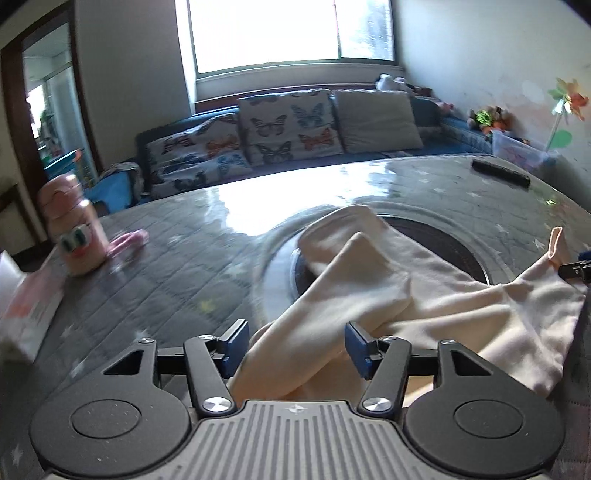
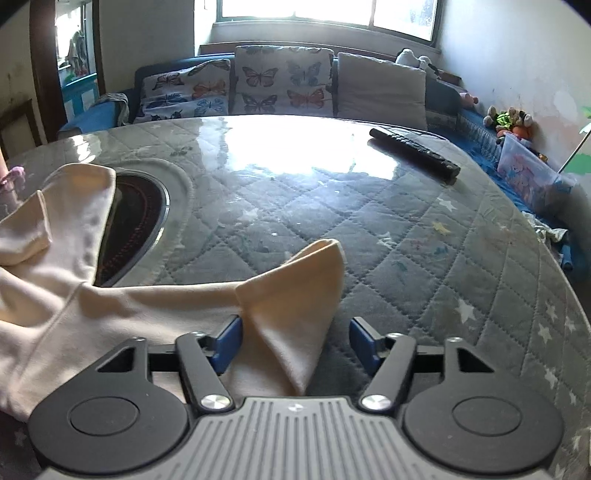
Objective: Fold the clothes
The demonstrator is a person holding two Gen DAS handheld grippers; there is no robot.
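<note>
Left wrist view: the left tongs stand wide, blue pads apart, with a fold of the cream garment lying between them and unclamped. The garment spreads forward and to the right over the quilted grey surface, and part of it overlaps the dark round inset in the surface. At the right edge of this view, a black tip of the right tongs sits at a raised corner of the garment.

Right wrist view: the right tongs also stand wide. A peaked corner of the garment rises between the pads; the cloth touches the left pad and sits apart from the right pad. The rest of the garment runs off to the left, crumpled, with one edge over the round inset.

Farther out on the surface, a black remote control lies near the far right edge. A pink bottle stands at the far left, blurred. Beyond the surface, butterfly-print cushions lean against a blue sofa beneath a bright window.
</note>
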